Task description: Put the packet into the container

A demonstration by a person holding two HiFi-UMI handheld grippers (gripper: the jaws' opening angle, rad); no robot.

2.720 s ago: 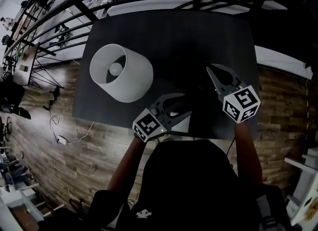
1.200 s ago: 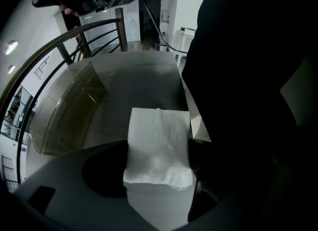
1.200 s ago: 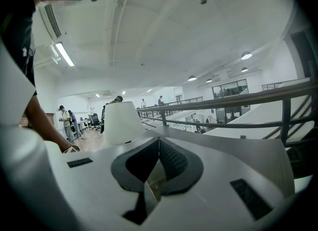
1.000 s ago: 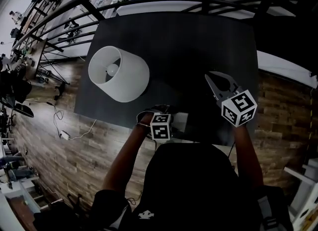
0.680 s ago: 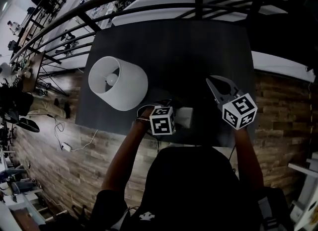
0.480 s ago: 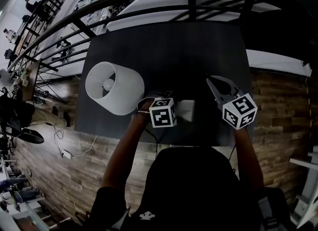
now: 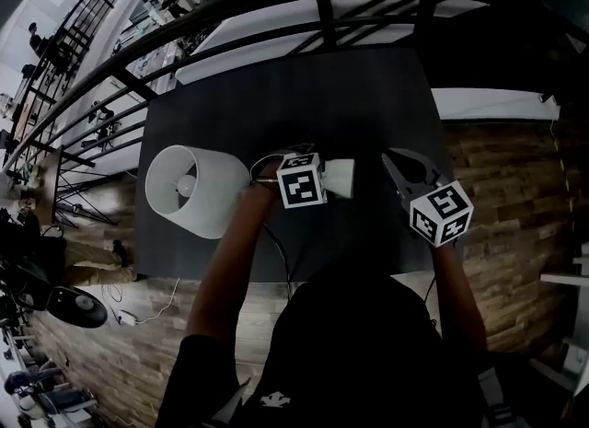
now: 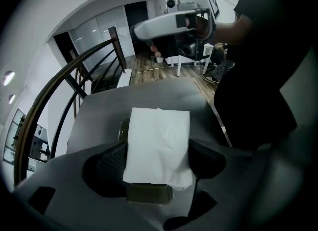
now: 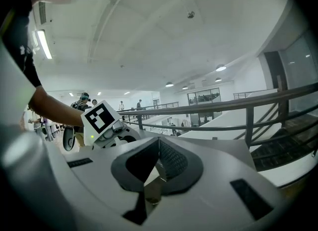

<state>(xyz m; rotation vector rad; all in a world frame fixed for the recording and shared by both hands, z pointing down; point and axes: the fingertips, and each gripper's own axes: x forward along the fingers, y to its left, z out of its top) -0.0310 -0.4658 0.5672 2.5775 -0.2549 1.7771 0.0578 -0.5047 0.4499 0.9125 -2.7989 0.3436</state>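
Note:
In the head view my left gripper hangs above the middle of the dark table, pointing steeply down. It is shut on a white packet. The left gripper view shows the packet pinched between both jaws of my left gripper, its flat face up. The white round container stands at the table's left with its mouth open; the packet is to its right, apart from it. My right gripper hovers at the right, jaws closed together with nothing in them. My right gripper looks out level.
A black railing runs along the table's far side. Wood floor lies to the right and near side, with a cable at the lower left. People stand far off in the hall behind the left gripper's marker cube.
My left gripper has lifted the packet from the table's near edge and carried it away from me, over the middle. The right gripper drifted only a little.

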